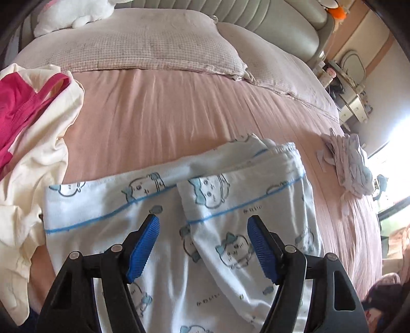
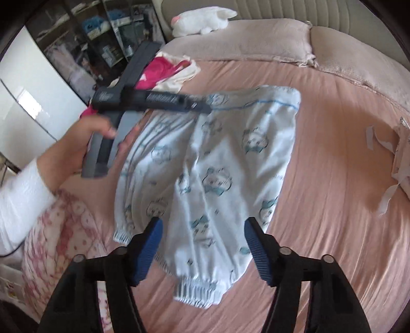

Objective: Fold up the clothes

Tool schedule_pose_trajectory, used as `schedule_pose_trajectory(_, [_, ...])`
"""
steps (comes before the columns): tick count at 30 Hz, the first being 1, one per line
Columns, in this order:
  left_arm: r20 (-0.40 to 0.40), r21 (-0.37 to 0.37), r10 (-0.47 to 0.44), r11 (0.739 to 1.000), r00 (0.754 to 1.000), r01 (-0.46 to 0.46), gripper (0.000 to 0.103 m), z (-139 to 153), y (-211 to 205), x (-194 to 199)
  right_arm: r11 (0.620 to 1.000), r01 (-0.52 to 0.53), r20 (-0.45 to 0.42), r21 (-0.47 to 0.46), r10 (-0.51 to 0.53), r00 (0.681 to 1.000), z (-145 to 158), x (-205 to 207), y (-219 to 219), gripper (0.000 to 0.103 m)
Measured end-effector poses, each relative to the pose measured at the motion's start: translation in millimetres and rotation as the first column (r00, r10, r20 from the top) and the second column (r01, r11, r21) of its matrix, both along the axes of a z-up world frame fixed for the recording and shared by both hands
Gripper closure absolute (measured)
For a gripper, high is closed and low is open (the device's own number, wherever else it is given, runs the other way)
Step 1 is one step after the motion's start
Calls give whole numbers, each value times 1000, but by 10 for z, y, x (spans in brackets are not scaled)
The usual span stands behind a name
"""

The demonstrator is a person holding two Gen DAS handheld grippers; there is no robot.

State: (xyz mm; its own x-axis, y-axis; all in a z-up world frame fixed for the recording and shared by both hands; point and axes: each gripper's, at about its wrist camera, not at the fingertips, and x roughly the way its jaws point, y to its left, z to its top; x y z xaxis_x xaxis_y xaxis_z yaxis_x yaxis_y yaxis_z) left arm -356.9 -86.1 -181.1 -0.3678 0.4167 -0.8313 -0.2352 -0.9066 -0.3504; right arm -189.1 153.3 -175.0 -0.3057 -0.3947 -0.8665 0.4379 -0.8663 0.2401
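White trousers [image 1: 230, 205] printed with blue cartoon animals lie flat on the pink bedsheet [image 1: 153, 123], legs side by side. In the right wrist view, the trousers [image 2: 217, 166] have the waistband at the far end and the ribbed cuffs [image 2: 197, 294] nearest me. My left gripper [image 1: 203, 219] hovers open just above the upper legs, with nothing between its blue pads. My right gripper [image 2: 203, 220] is open over the lower legs, also holding nothing. A hand [image 2: 84, 146] in a white sleeve holds the left gripper over the waistband's left side.
A heap of cream and pink clothes [image 1: 33, 123] lies left of the trousers. A small crumpled pale garment [image 1: 351, 166] sits near the bed's right edge. Pillows [image 1: 141, 43] and a white plush toy [image 2: 202, 18] are at the headboard. Shelves [image 2: 102, 38] stand left of the bed.
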Motion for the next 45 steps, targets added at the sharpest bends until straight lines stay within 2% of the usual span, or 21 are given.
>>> schedule_pose_trajectory(2, [25,23,2,1000,1000,-3,48,-55,53,-53,998,-23,-8,52,24,1000,-98,83,-71,58])
schedule_pose_trajectory(4, [10,-22,-17,1000,1000,18,70,-83,139,-38,994,-46,-16,104,48,999,-196,165,-142,58])
schedule_pose_trajectory(5, [-4,-53,-31,998,1000,30,88,-91,193,-29,990,-57,-19,130,60,998,-244,206,-178,58])
schedule_pose_trajectory(7, [-39,-99,-62,993,997,58,92,-63,271,3,983,-70,-17,167,74,997,-341,254,-218,58])
schedule_pose_trajectory(8, [-50,-104,-69,993,996,64,94,-41,275,18,987,-61,4,148,61,998,-381,223,-186,66])
schedule_pose_trajectory(9, [-59,-102,-63,993,996,57,95,-5,250,32,993,-48,34,112,44,998,-417,186,-144,84])
schedule_pose_trajectory(12, [-103,-113,-69,992,992,57,96,129,199,80,1000,-20,109,-23,22,994,-441,92,-37,93])
schedule_pose_trajectory(15, [-119,-119,-82,991,990,68,96,222,192,23,989,-24,141,-146,45,989,-369,33,-34,94])
schedule_pose_trajectory(18, [-142,-178,-104,981,984,78,96,332,155,-93,962,-10,192,-273,65,979,-338,-20,-144,94])
schedule_pose_trajectory(21, [-142,-246,-116,966,983,79,96,387,-8,-128,934,11,201,-358,66,977,-320,-133,-302,94])
schedule_pose_trajectory(26, [-74,-370,-87,927,994,54,92,151,-417,-31,934,84,248,-346,5,969,-470,-332,-614,88])
schedule_pose_trajectory(28, [-52,-406,-78,912,996,50,77,70,-540,69,942,70,202,-330,-2,979,-376,-351,-682,85])
schedule_pose_trajectory(30, [-81,-399,-70,917,994,32,44,115,-645,202,944,77,127,-320,-38,991,-172,-344,-636,58])
schedule_pose_trajectory(31, [-99,-384,-58,923,993,16,39,154,-698,265,949,87,101,-304,-58,993,-103,-354,-611,47])
schedule_pose_trajectory(32, [-114,-368,-40,930,993,-5,38,200,-750,319,956,98,86,-276,-77,993,-72,-377,-598,27])
schedule_pose_trajectory(33, [-123,-360,-31,933,992,-16,38,237,-783,366,962,110,70,-248,-95,993,-41,-400,-585,24])
schedule_pose_trajectory(37, [-92,-320,-57,947,994,25,39,317,-755,568,977,161,3,-138,-162,987,85,-493,-533,24])
schedule_pose_trajectory(39, [-71,-302,-94,951,993,69,38,339,-673,697,989,147,-31,13,-147,989,-15,-521,-608,24])
schedule_pose_trajectory(41, [-31,-305,-174,939,984,157,38,326,-553,810,989,136,-31,50,-135,990,-101,-523,-599,25])
schedule_pose_trajectory(44, [57,-292,-301,907,952,304,39,222,-437,945,984,134,-52,114,-129,990,-189,-503,-545,25])
schedule_pose_trajectory(45, [87,-261,-301,913,950,313,39,198,-425,963,981,133,-66,138,-125,990,-215,-498,-510,25])
